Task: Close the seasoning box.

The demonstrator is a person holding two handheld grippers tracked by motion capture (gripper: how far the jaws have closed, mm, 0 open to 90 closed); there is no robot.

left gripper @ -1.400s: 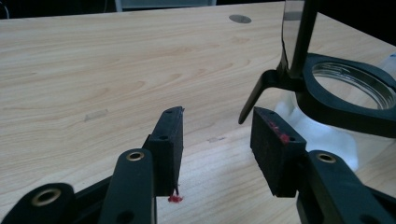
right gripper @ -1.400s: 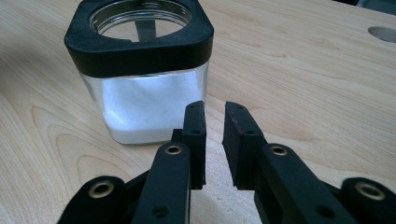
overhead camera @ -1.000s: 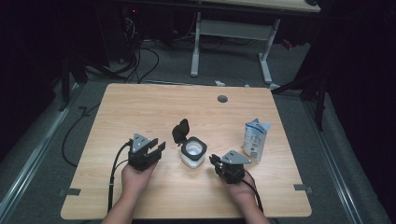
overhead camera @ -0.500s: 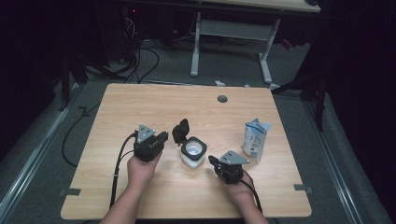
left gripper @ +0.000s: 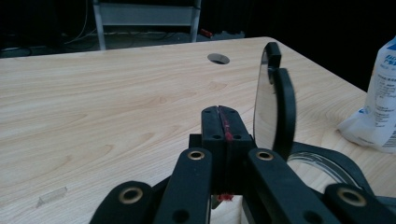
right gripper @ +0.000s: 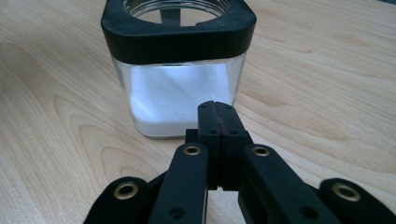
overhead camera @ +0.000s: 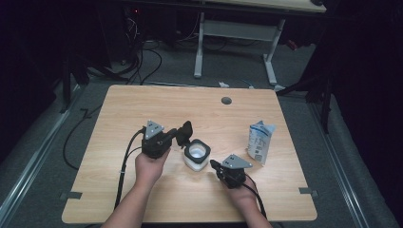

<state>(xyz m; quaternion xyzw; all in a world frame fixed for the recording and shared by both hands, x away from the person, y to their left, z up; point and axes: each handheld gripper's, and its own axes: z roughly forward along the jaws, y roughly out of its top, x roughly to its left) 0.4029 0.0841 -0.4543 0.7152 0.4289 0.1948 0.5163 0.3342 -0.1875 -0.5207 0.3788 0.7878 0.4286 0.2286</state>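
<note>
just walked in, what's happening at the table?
A person works a square glass jar of white powder with two handheld grippers. The jar's hinged lid stands open. The left gripper, jaws shut, sits right beside the lid. The right gripper, also shut, points at the jar's side. A white pouch stands apart on the table.

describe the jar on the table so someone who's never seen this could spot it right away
Near the middle of the wooden table, between the two grippers, stands the jar. It is square, clear glass with white powder inside, a black rim and its hinged black lid standing open, unlike the blue-and-white bag.
</note>
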